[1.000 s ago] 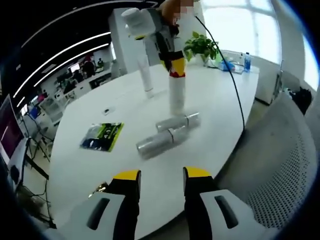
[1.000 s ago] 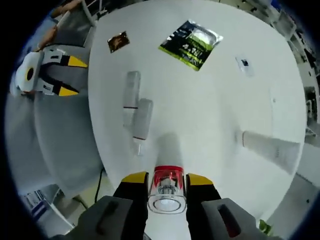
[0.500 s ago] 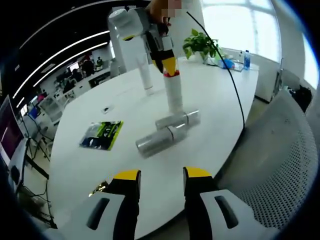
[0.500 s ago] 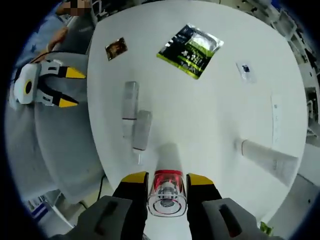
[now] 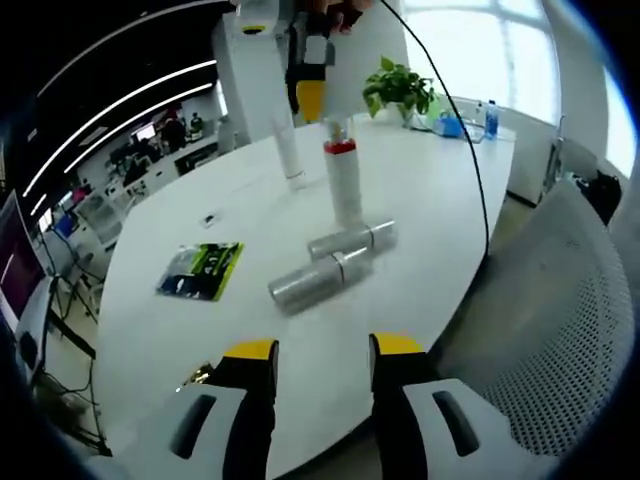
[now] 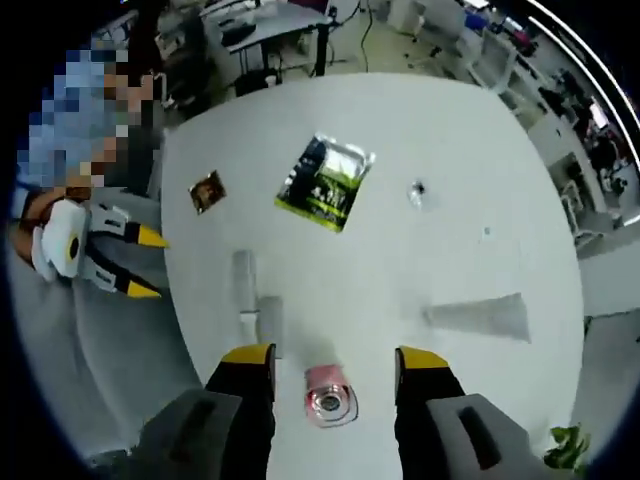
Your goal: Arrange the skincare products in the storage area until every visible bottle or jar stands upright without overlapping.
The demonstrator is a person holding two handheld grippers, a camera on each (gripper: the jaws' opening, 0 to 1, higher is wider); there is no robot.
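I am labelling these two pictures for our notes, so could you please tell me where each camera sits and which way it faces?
Left gripper view: rides the left tongs, low off the table's edge, looking across at the red-capped bottle; the right tongs hang above it.
Right gripper view: rides the right tongs, high up, looking down on that bottle.
Shared: the bottle, two lying bottles, green packet.

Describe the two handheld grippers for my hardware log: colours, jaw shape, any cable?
Each gripper, left and right, has a light grey body with dark oval insets and two black jaws capped in yellow. In the left gripper view, a thin black cable trails from the right gripper across the white table.
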